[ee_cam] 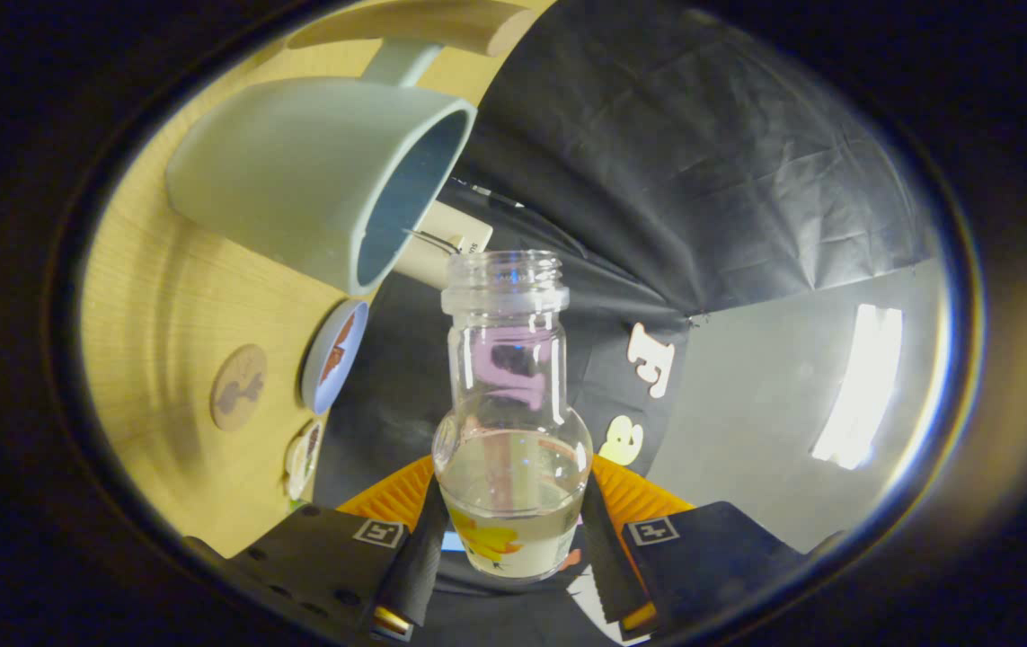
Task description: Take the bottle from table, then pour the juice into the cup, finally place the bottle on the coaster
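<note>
A clear glass bottle (510, 422) sits between my fingers, and my gripper (513, 544) is shut on its rounded base. The bottle has no cap and holds a little pale liquid in its lower part. The view is rolled, so the wooden table (163, 305) stands to the left of the bottle. A pale grey-green cup (306, 175) rests on that table with its opening turned toward the bottle. The bottle's mouth (504, 270) is just beside the cup's rim and a little outside it. I see no stream of liquid. A thick wooden disc (423, 22) lies beyond the cup's handle.
A flat round wooden piece with a dark figure (239, 386) lies on the table near the cup. Two small round discs (333, 355) (303, 458) lie at the table's edge. The black booth cloth (702, 162) and a grey wall (765, 404) are behind the bottle.
</note>
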Demonstrator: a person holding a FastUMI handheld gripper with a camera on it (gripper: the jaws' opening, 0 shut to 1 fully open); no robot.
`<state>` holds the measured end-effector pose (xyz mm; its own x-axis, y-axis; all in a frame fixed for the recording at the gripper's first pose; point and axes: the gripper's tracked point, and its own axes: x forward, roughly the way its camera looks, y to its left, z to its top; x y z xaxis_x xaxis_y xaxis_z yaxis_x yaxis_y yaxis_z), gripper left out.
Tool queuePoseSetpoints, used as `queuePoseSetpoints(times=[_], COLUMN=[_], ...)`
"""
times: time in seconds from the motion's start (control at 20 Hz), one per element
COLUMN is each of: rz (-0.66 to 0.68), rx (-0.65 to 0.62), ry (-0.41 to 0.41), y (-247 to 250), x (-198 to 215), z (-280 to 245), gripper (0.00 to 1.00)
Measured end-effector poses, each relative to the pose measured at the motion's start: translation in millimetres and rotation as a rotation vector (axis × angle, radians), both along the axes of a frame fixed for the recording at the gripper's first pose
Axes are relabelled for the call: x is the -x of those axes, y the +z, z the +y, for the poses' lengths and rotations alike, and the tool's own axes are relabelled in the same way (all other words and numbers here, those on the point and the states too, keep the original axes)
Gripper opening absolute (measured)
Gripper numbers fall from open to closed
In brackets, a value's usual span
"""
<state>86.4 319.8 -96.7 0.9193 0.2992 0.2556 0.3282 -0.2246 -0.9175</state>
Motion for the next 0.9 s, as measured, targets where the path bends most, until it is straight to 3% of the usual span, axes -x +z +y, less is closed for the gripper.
queuePoseSetpoints(times=[0.45,0.9], rz=[0.484,0.856], rx=[-0.487,-1.036], ry=[-0.078,-0.062], y=[-61,-58], x=[0,28], z=[-22,-8], gripper=[0.75,0.75])
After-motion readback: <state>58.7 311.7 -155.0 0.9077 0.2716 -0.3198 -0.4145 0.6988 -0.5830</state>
